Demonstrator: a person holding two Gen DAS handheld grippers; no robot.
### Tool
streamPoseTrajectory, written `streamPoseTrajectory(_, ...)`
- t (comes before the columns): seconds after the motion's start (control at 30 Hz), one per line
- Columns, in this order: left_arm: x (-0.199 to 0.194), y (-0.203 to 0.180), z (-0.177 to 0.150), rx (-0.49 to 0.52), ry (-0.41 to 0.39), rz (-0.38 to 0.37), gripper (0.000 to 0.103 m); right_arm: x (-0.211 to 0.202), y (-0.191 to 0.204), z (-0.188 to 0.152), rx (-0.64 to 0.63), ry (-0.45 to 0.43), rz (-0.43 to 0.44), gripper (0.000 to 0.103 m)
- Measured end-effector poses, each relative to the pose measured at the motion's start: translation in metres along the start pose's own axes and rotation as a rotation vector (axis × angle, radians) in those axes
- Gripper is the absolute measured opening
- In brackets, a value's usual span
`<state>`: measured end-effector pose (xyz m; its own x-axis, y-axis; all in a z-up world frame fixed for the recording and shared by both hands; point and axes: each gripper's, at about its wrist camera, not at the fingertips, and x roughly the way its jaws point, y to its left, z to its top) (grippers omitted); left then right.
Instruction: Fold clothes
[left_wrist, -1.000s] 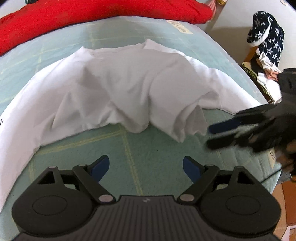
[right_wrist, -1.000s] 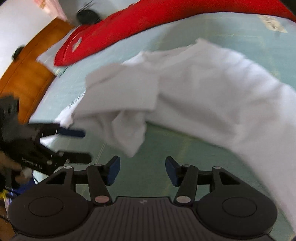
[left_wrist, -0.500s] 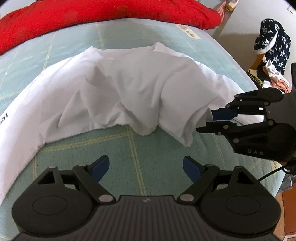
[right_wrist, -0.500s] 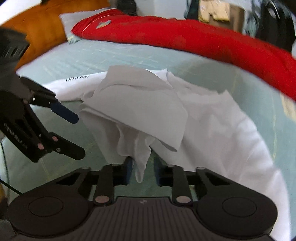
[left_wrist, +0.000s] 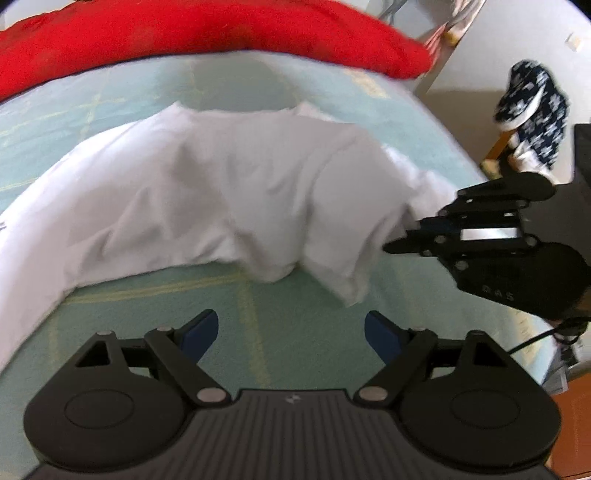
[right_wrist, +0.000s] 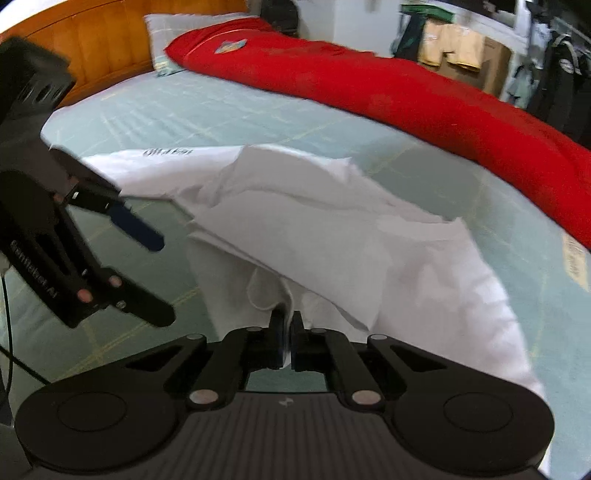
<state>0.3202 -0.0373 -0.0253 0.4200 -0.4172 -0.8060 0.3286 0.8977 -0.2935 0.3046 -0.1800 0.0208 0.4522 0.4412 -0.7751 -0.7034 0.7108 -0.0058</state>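
Right gripper (right_wrist: 287, 334) pinching the white garment (right_wrist: 332, 236) on the bed (right_wrist: 184, 118); left gripper (left_wrist: 291, 334) hanging released.

The white garment is lying crumpled across the pale green checked sheet of the bed, with the red blanket (right_wrist: 406, 92) stretching along the far side. In the right wrist view the right gripper's jaws are clamping together on a hanging fold at the garment's near edge, cloth showing between the pads. In the left wrist view the left gripper is hovering over bare sheet just near of the garment, jaws spread wide and holding nothing, while the right gripper is biting the cloth's right edge.
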Motion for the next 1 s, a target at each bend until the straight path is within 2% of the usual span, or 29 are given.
streamPoseTrajectory(0.03,0.001,-0.003,0.001,0.001,-0.018,-0.018,0.081,-0.002,-0.004,0.001,0.007,0.001,-0.007,0.004)
streamPoseTrajectory(0.07,0.002,-0.006,0.002,0.003,-0.036,-0.035,0.069,-0.004,-0.008,0.001,0.015,0.003,-0.015,0.004)
streamPoseTrajectory(0.13,0.009,-0.014,0.005,0.005,-0.056,-0.056,0.056,-0.004,-0.012,0.002,0.015,0.008,-0.026,0.004)
streamPoseTrajectory(0.17,0.015,-0.018,0.006,0.003,-0.059,-0.049,0.051,-0.002,-0.014,0.003,0.013,0.011,-0.030,0.004)
streamPoseTrajectory(0.3,0.032,-0.032,0.014,0.005,-0.079,-0.001,0.051,0.002,-0.014,0.003,0.000,0.018,-0.036,0.004)
streamPoseTrajectory(0.33,0.034,-0.032,0.016,-0.004,-0.082,0.018,0.045,0.002,-0.014,0.002,0.001,0.019,-0.037,0.004)
streamPoseTrajectory(0.37,0.036,-0.032,0.017,-0.013,-0.084,0.036,0.031,0.003,-0.014,0.001,0.003,0.020,-0.038,0.005)
streamPoseTrajectory(0.47,0.036,-0.026,0.017,-0.038,-0.076,0.064,0.018,0.006,-0.014,-0.001,0.016,0.030,-0.025,0.009)
streamPoseTrajectory(0.57,0.030,-0.023,0.013,-0.024,-0.074,0.083,0.013,0.008,-0.011,-0.004,0.015,0.033,0.000,0.015)
streamPoseTrajectory(0.67,0.024,-0.020,0.010,-0.021,-0.075,0.090,0.010,0.014,-0.007,-0.007,0.016,0.030,0.020,0.029)
streamPoseTrajectory(0.73,0.019,-0.020,0.009,-0.007,-0.081,0.104,0.008,0.020,-0.006,-0.007,0.025,0.027,0.041,0.028)
streamPoseTrajectory(0.77,0.015,-0.021,0.009,0.002,-0.082,0.109,0.007,0.023,-0.006,-0.007,0.034,0.030,0.054,0.022)
streamPoseTrajectory(0.8,0.011,-0.021,0.008,0.012,-0.082,0.115,0.007,0.022,-0.006,-0.006,0.036,0.034,0.059,0.006)
streamPoseTrajectory(1.0,-0.033,-0.012,0.005,0.083,-0.041,0.170,0.005,-0.012,-0.007,0.003,-0.007,0.025,0.037,0.004)
